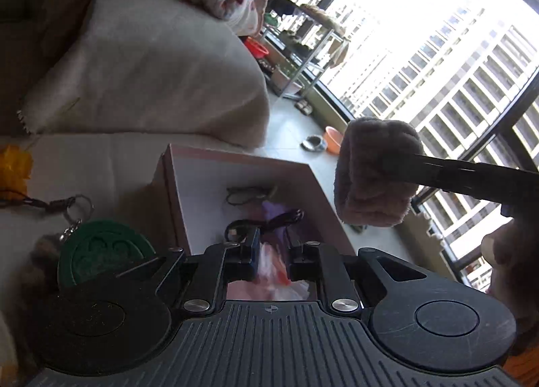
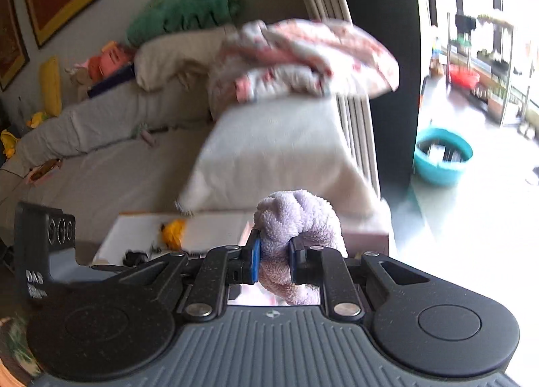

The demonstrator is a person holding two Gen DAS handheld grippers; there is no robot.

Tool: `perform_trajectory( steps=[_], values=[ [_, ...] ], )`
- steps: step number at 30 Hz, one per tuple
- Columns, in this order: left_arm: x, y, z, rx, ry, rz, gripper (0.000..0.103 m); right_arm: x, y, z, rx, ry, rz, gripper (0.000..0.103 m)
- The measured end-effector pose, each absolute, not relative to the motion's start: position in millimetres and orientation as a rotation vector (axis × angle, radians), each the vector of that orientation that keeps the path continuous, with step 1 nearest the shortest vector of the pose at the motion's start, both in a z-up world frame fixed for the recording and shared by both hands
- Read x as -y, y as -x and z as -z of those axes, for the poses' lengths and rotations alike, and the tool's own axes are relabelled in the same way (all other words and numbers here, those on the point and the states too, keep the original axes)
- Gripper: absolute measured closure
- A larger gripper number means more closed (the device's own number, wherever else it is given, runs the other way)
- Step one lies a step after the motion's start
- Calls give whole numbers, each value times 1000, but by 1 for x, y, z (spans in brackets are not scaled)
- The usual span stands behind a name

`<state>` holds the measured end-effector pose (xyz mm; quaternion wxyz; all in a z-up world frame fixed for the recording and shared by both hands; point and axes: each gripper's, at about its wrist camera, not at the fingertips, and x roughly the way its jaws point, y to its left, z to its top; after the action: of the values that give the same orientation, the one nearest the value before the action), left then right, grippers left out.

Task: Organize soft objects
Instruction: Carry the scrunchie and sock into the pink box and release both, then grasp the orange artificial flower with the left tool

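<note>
My right gripper is shut on a pale pink fluffy plush; the left wrist view shows the same plush held in the air to the right of and above the pink box. The open box holds several soft items, among them a purple one with black cords. My left gripper hovers over the box's near part, its jaws a narrow gap apart around a pink-and-white soft item; whether they pinch it I cannot tell.
A green round keychain charm and a yellow plush charm lie on the white table left of the box. A beige sofa cushion stands behind, with a floral blanket on top. A teal basin sits on the floor.
</note>
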<state>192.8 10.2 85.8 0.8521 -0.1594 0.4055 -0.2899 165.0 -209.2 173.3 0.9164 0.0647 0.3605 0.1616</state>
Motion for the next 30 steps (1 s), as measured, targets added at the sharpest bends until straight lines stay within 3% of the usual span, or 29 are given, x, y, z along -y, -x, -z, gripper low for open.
perform_trajectory(
  steps=[10, 16, 19, 24, 30],
  values=[
    [-83, -125, -146, -574, 245, 443, 87, 179, -198, -76, -1026, -175, -382, 87],
    [-123, -93, -118, -621, 156, 278, 87, 155, -203, -29, -1112, -126, -374, 87],
    [-128, -80, -94, -683, 143, 288, 87, 151, -198, -33, -1102, -93, -378, 83],
    [-137, -67, -78, -717, 193, 386, 87, 151, -186, -55, -1055, -42, -367, 59],
    [-167, -69, -126, -632, 192, 471, 86, 144, -164, -123, -858, 88, -343, 54]
  ],
)
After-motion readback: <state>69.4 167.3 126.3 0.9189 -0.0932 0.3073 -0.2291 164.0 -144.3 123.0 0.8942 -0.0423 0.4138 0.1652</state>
